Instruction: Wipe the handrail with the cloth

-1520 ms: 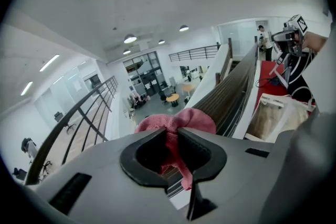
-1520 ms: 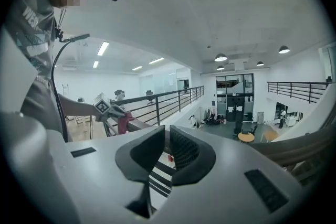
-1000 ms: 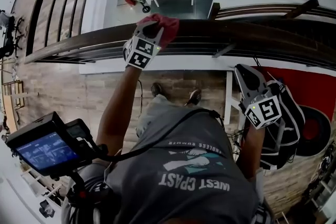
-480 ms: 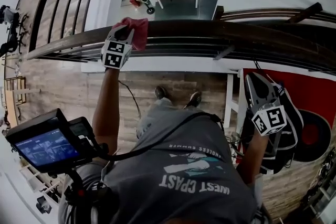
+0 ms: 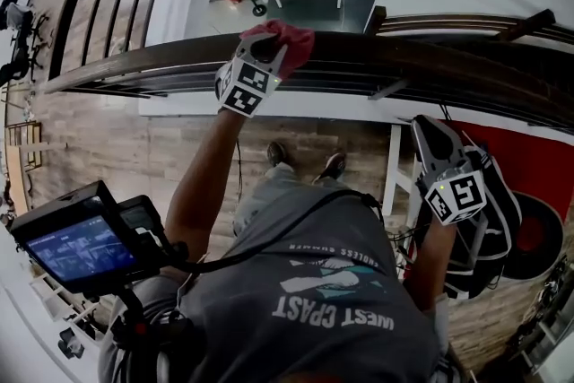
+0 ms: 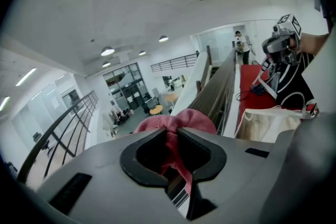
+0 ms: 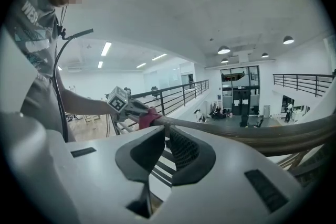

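Pink cloth [image 5: 291,39] clamped in left gripper [image 6: 173,132] jaws rests on handrail [image 5: 404,58]; right gripper [image 7: 167,134] jaws closed.

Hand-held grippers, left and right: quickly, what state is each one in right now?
Left hand-held gripper: closed on the pink cloth, held against the handrail.
Right hand-held gripper: closed, holding nothing.

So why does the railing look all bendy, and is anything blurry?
Head view: the wide lens bows the handrail, and it looks fairly sharp. Left gripper view: dark rounded corners, cloth sharp. Right gripper view: the handrail curves too, and the ceiling lamps glow bright.
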The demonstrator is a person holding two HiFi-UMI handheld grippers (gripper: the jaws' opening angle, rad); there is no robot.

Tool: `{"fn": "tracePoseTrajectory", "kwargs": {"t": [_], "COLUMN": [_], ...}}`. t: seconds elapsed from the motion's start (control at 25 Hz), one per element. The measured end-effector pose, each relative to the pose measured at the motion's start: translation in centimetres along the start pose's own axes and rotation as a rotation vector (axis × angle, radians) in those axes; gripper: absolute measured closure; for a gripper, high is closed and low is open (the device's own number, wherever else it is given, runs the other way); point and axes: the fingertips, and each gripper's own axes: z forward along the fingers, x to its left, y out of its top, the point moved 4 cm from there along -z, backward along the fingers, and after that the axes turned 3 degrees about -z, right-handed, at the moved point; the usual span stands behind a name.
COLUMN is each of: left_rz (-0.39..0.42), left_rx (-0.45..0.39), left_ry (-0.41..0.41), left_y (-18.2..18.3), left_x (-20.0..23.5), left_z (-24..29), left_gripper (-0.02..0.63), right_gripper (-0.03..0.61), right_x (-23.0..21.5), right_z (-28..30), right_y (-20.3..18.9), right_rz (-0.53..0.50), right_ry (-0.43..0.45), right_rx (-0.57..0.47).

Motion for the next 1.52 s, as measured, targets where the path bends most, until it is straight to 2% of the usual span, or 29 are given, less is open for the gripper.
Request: {"fn": "tracePoseTrajectory", "kwargs": {"t": [0.12,0.28,0.4,0.6,0.68,0.76,0.84,0.96,1.12,1.24,1.36,1.52], "left_rz": [0.045,0.020,0.011,-0.088,-0.117,-0.119,-0.088,-0.057,0.041,0.103,0.101,0.023], "left_rx": [-0.026,-0.043,-0.003,0.091,0.124,0.137,0.130,0.066,-0.027,-0.065,-0.054,0.001], "left_ry": [-0.064,-0.086,-0.025,0.125,0.150,0.153,0.140,0.058,-0.073,-0.134,-0.146,-0.067], "left_y": [2.1,1.8,0.0,-5.7,-7.4,-8.1,-7.9,-5.7,-0.7,2.5,2.5,-0.8], "left_x": [-3.1,-2.9,-0.3,8.1,11.4,12.3,11.5,8.3,1.4,-1.9,-1.6,3.0], "left_z": [1.4,1.1,-0.6,-4.3,-5.1,-5.1,-4.7,-3.3,0.3,2.1,2.1,-0.1], "left_gripper": [0.548,0.548,0.548,0.548,0.548,0.548,0.548,0.548,0.548,0.548,0.548,0.548], "right_gripper": [0.558,0.558,0.559,0.558,0.558,0.558,0.558,0.559,0.558,0.558,0.560,0.559], "right_x": [0.6,0.0,-0.6,-1.2,-0.7,0.2,1.5,3.8,4.2,4.2,3.3,2.8], "right_z": [0.2,-0.6,-1.2,1.0,3.2,5.0,6.2,6.5,5.6,4.5,3.4,3.7], "right_y": [0.4,0.4,-0.4,-0.9,0.0,0.7,1.4,2.7,3.0,2.7,2.1,2.9], "right_rz": [-0.010,-0.001,0.014,0.035,0.040,0.034,0.023,0.006,-0.017,-0.012,0.004,0.001], "right_ry": [0.010,-0.008,-0.024,-0.026,-0.024,-0.011,0.003,0.016,-0.001,-0.013,-0.024,-0.019], "right_rx": [-0.004,-0.004,-0.001,0.022,0.025,0.022,0.015,0.004,0.008,0.026,0.048,0.032]}}
